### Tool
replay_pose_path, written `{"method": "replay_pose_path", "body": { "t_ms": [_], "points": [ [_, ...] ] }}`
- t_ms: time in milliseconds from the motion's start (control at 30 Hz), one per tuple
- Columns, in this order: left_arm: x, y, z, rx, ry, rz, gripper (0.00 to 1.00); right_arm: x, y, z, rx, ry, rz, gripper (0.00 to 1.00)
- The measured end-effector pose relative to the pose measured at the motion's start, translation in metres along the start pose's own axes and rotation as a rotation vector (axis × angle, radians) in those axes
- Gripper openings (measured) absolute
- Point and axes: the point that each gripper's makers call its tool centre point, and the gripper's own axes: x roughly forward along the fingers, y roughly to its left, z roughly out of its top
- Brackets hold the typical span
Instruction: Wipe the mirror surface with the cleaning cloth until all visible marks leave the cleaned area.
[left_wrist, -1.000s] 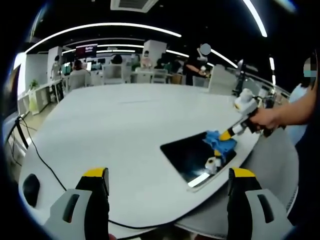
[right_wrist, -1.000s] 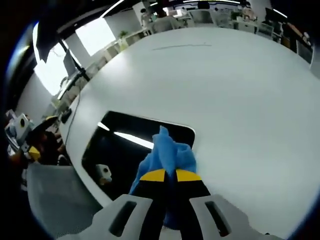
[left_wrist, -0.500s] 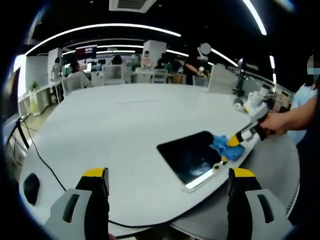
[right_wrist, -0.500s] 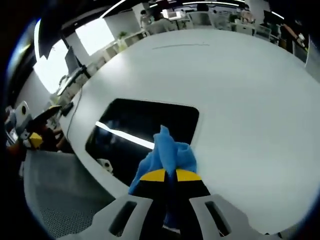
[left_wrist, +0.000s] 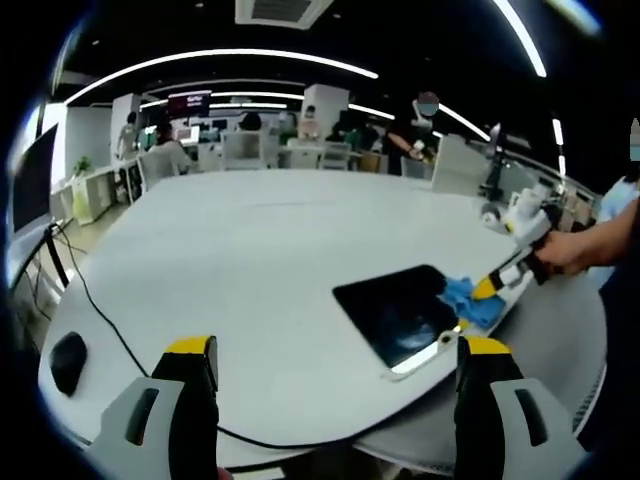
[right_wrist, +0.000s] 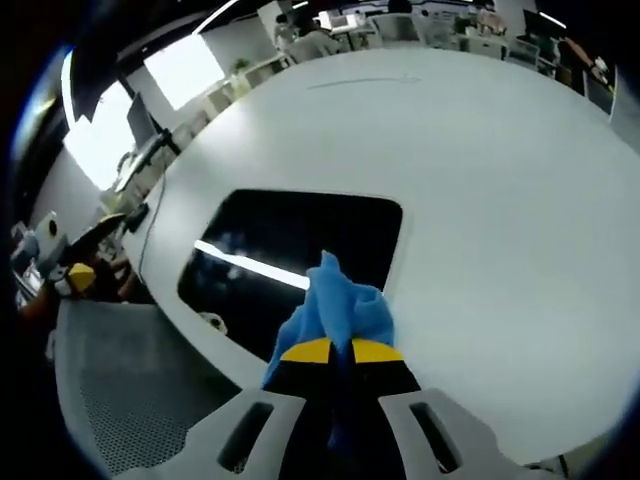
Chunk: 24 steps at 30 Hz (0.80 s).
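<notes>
Blue cleaning cloth sits pinched between the pressed-together jaws of the right gripper, resting on the near right corner of the dark mirror, which lies flat near the edge of the white table. Left gripper hangs above the table's near edge, jaws spread wide, holding nothing.

Left gripper agape; right gripper clamped, hand behind.

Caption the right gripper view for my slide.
Right gripper presses a blue cloth on a dark mirror.
</notes>
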Motion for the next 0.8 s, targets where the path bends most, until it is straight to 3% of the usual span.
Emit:
{"method": "replay_pose_path", "body": {
  "t_ms": [133,233,300,367,467,567,667,800],
  "points": [
    [0.000,-0.006,0.000,0.044,0.023,-0.043,1.00,0.002,0.002,0.000,-0.004,0.000,-0.026,0.00],
    [0.001,-0.002,-0.002,0.033,0.027,-0.046,1.00,0.010,0.016,0.004,0.027,-0.013,0.017,0.00],
    [0.000,-0.003,-0.004,0.033,0.035,-0.060,1.00,0.016,0.028,0.007,0.001,-0.002,0.019,0.00],
    [-0.001,-0.006,-0.008,0.052,0.053,-0.087,1.00,0.025,0.046,0.011,-0.083,0.009,0.054,0.00],
    [0.002,-0.010,-0.010,0.058,0.064,-0.117,1.00,0.035,0.065,0.017,-0.100,0.024,0.059,0.00],
    [0.006,-0.012,-0.006,0.055,0.050,-0.131,1.00,0.047,0.084,0.024,-0.172,0.040,0.059,0.00],
    [0.009,-0.015,-0.003,0.053,0.041,-0.146,1.00,0.054,0.099,0.029,-0.199,0.060,0.041,0.00],
    [0.007,-0.012,-0.001,0.058,0.041,-0.162,1.00,0.065,0.125,0.034,-0.214,0.068,0.072,0.00]
  ]
}}
